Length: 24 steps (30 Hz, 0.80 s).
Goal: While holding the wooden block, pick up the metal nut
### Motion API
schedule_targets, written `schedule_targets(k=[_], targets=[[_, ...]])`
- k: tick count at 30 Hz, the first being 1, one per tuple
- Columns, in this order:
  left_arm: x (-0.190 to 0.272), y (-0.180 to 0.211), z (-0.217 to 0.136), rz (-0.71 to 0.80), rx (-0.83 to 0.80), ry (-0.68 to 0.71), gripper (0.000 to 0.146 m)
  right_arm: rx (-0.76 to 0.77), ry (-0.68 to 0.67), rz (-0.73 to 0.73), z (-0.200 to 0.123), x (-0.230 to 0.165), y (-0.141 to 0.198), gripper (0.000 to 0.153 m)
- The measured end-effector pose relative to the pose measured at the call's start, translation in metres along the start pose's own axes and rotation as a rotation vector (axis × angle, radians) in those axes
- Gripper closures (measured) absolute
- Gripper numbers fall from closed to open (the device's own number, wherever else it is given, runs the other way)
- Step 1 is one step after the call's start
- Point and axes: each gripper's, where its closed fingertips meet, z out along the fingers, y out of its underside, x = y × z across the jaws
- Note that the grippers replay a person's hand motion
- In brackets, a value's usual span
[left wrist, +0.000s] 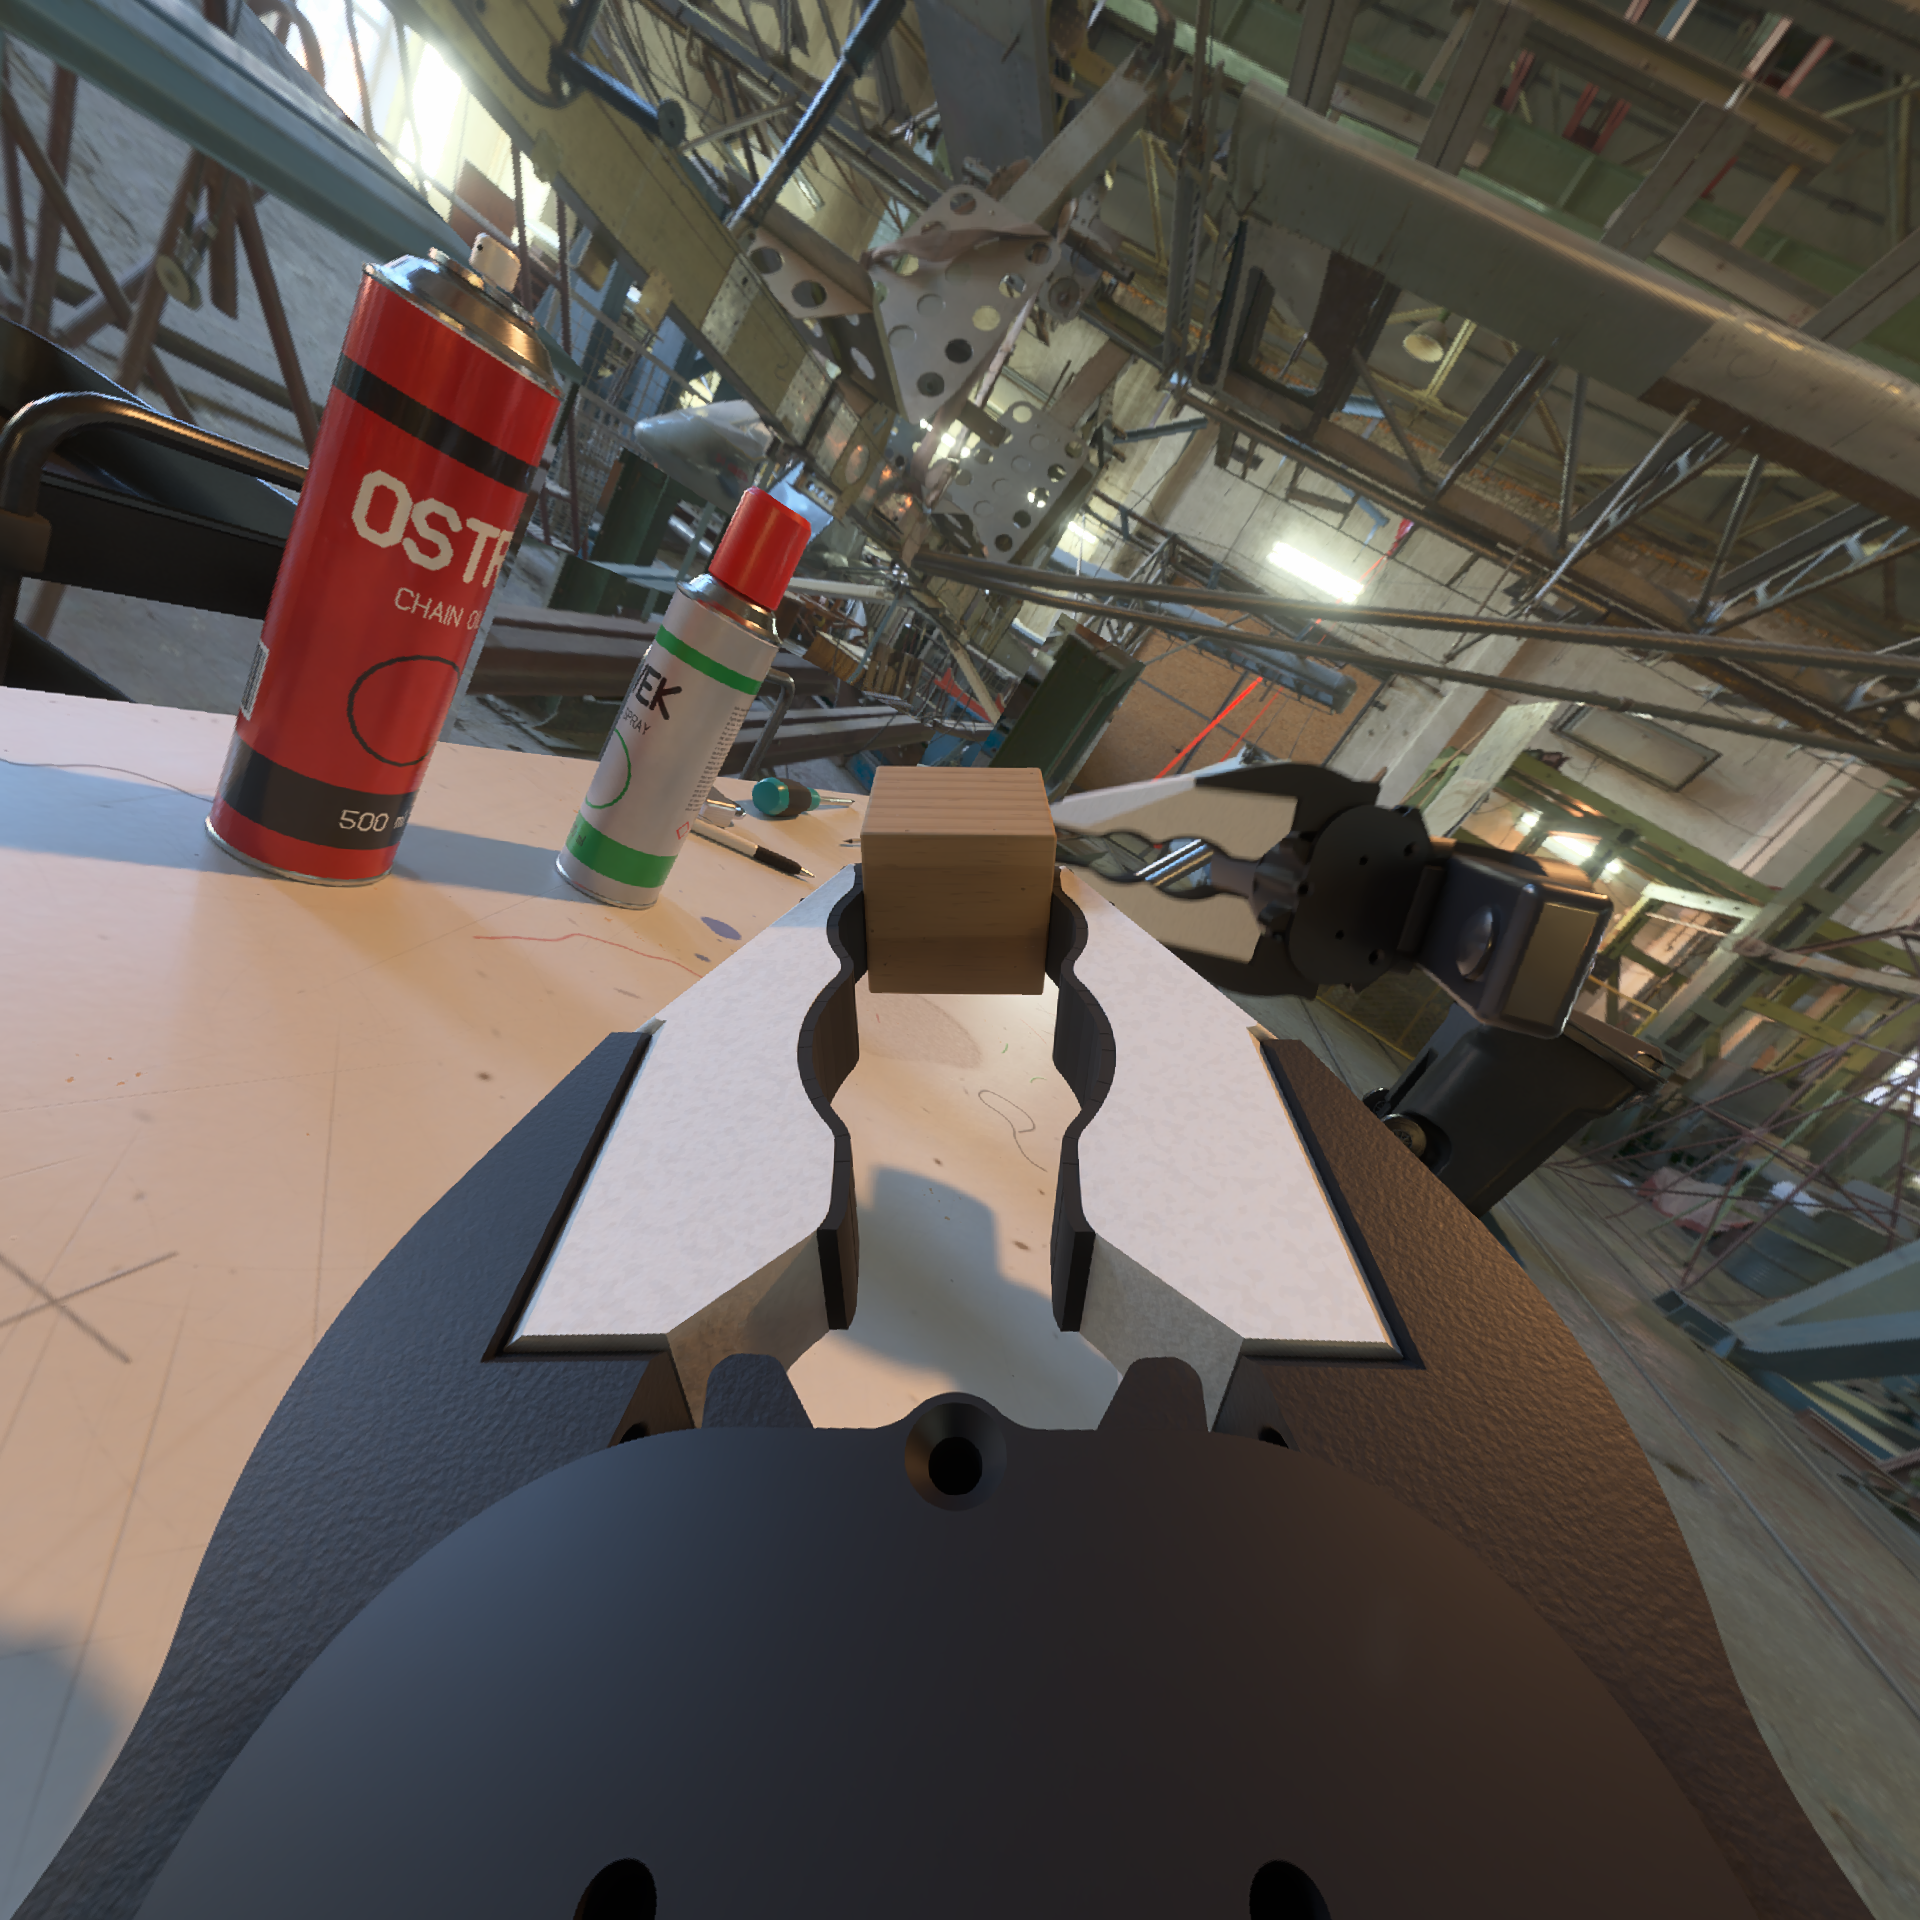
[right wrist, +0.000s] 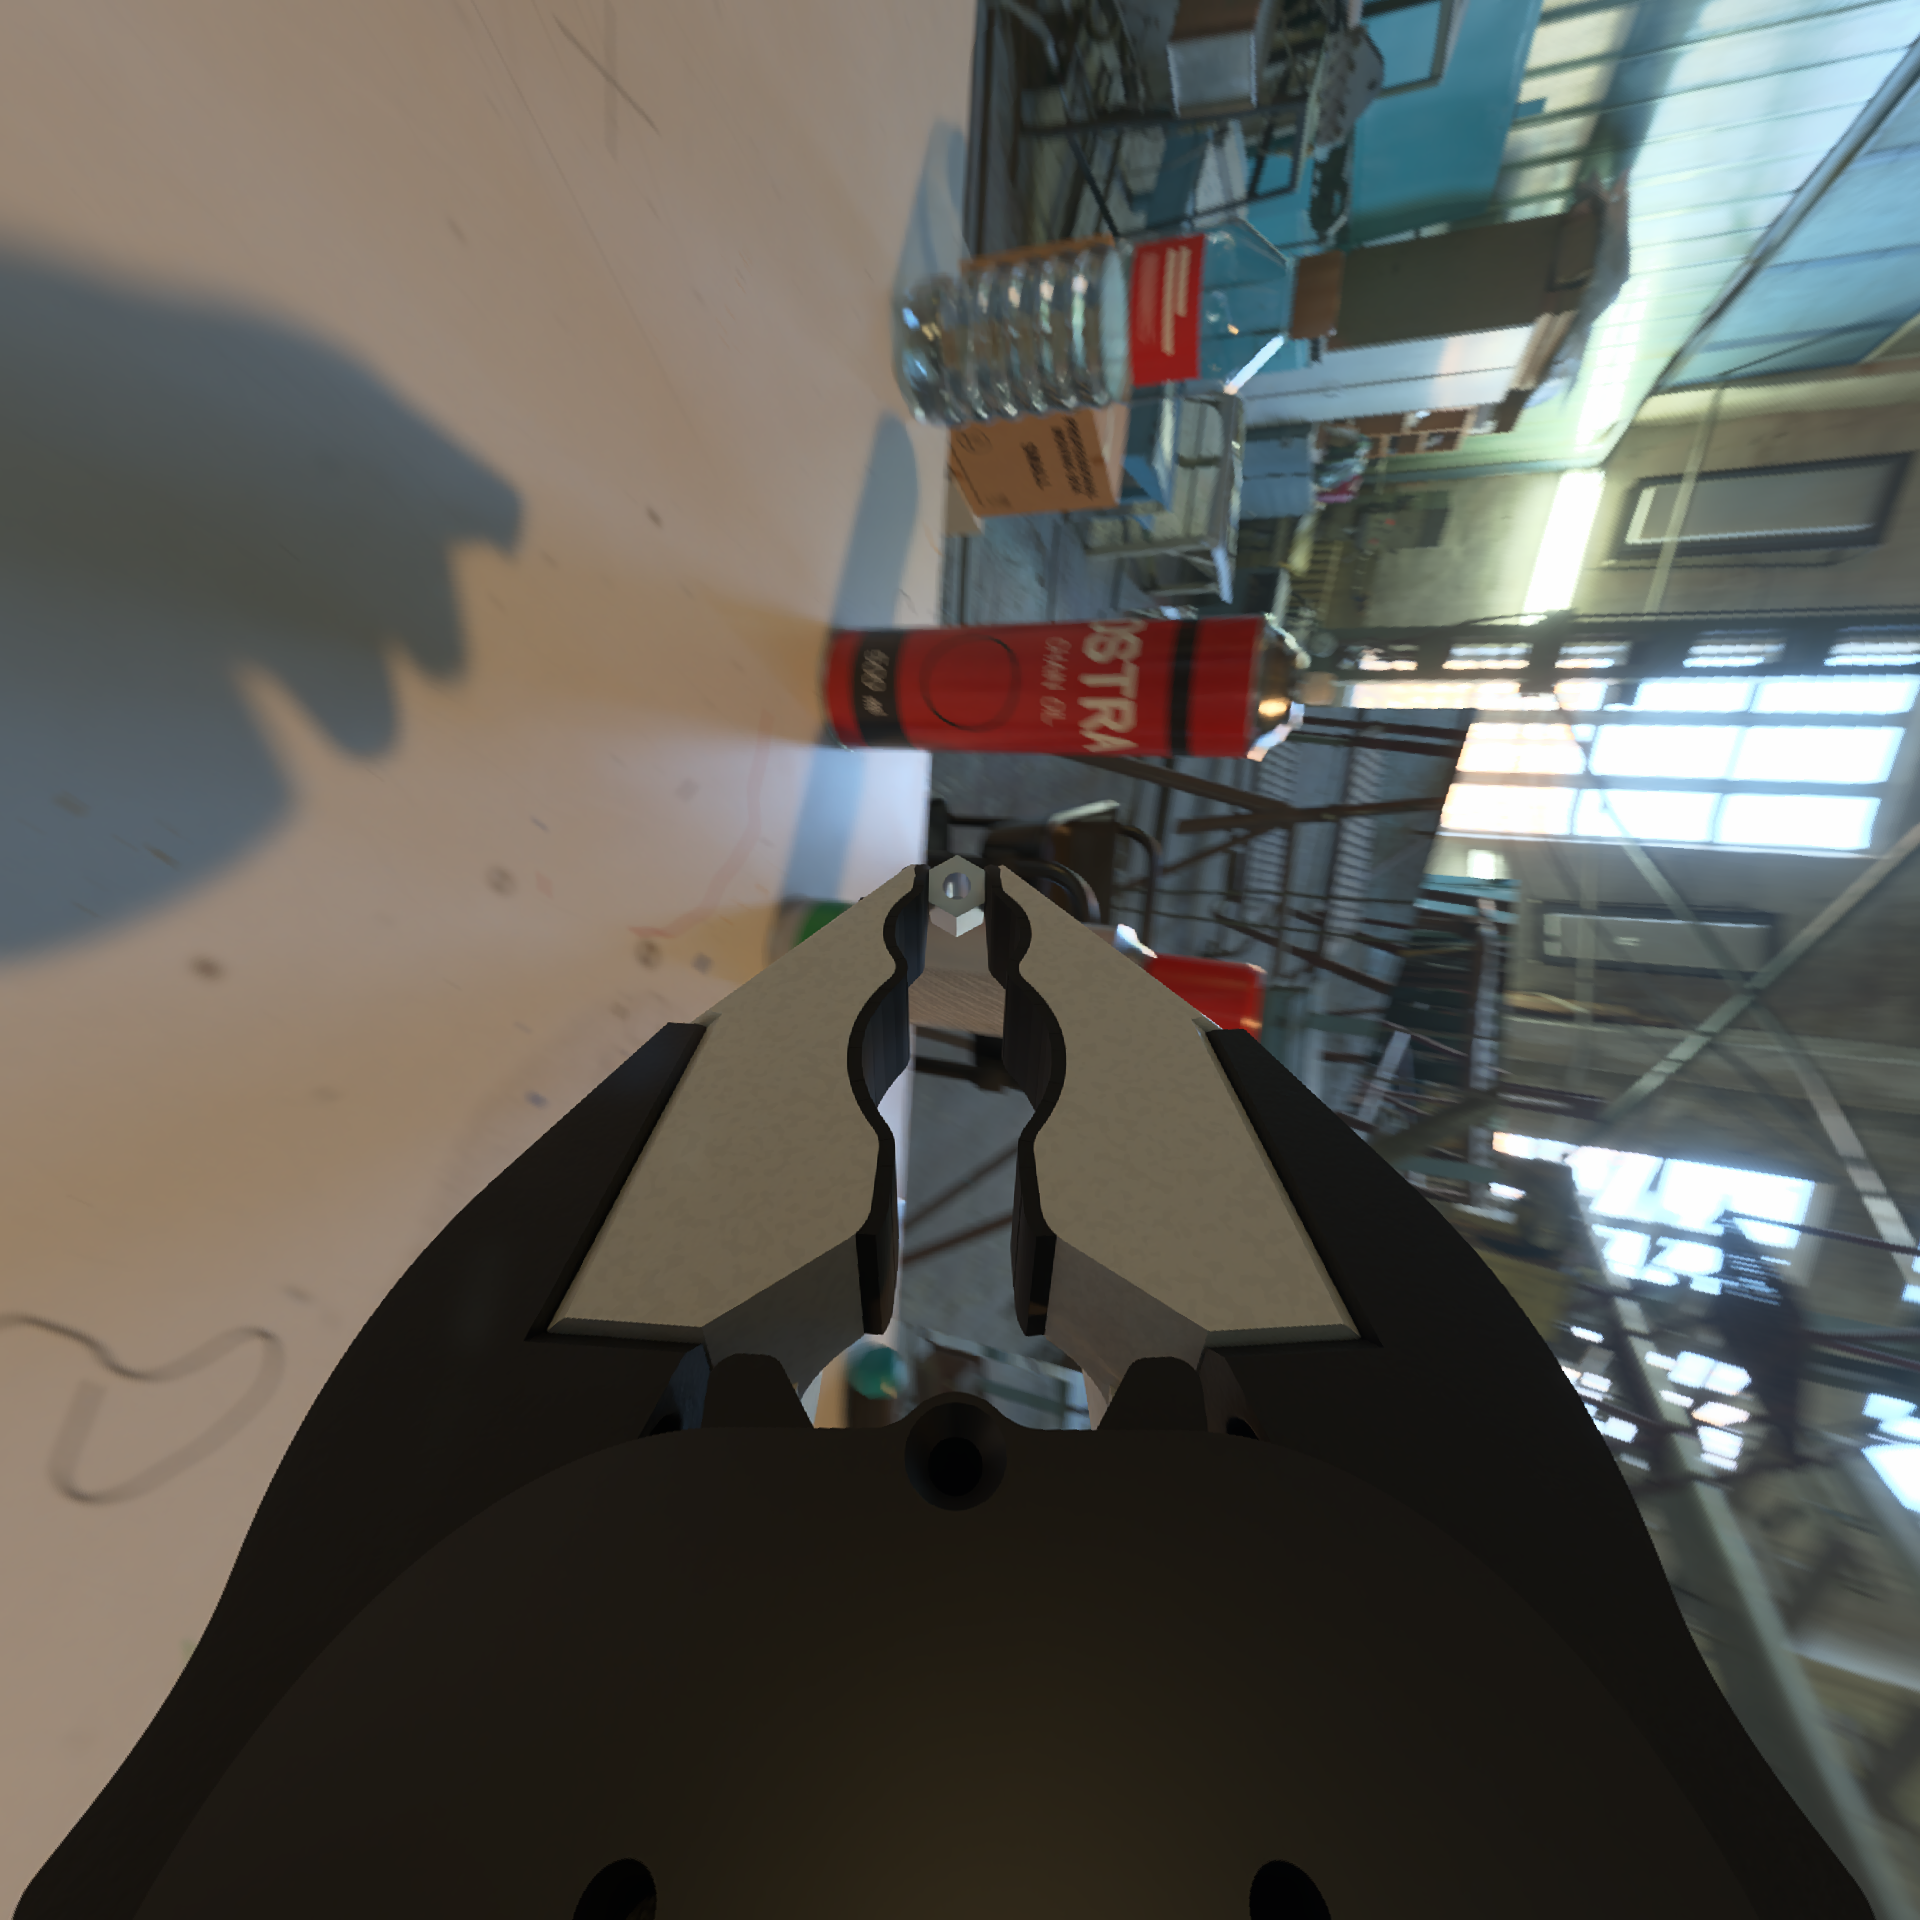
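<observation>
My left gripper is shut on the wooden block, a pale cube held between its fingertips above the white table. My right gripper is shut on the metal nut, a small silver hexagon pinched at its fingertips, lifted off the table. In the left wrist view the right gripper shows to the right, behind the block, rolled on its side; its tips and the nut are hidden by the block. In the right wrist view the block shows between my fingers.
A tall red spray can and a white spray can with green bands and a red cap stand on the table. A pen and a teal-handled tool lie behind them. A clear bottle and a brown box stand farther off.
</observation>
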Motion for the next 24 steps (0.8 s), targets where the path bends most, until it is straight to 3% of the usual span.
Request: schedule_targets(k=[4, 9, 13, 20, 24], targets=[[0.001, 0.000, 0.000, -0.005, 0.003, 0.004, 0.113, -0.102, 0.074, -0.156, -0.011, 0.028, 0.020, 0.143], [0.001, -0.002, -0.001, -0.008, 0.009, 0.009, 0.113, -0.271, 0.147, -0.328, -0.015, 0.028, 0.067, 0.143], [0.002, -0.002, -0.001, -0.012, 0.013, 0.014, 0.113, -0.350, 0.206, -0.218, -0.028, 0.048, 0.110, 0.143], [0.003, 0.000, 0.001, -0.013, 0.001, 0.019, 0.113, -0.515, 0.305, -0.124, -0.068, 0.131, 0.176, 0.143], [0.003, 0.001, 0.001, -0.013, -0.003, 0.020, 0.113, -0.589, 0.359, -0.096, -0.091, 0.169, 0.196, 0.143]])
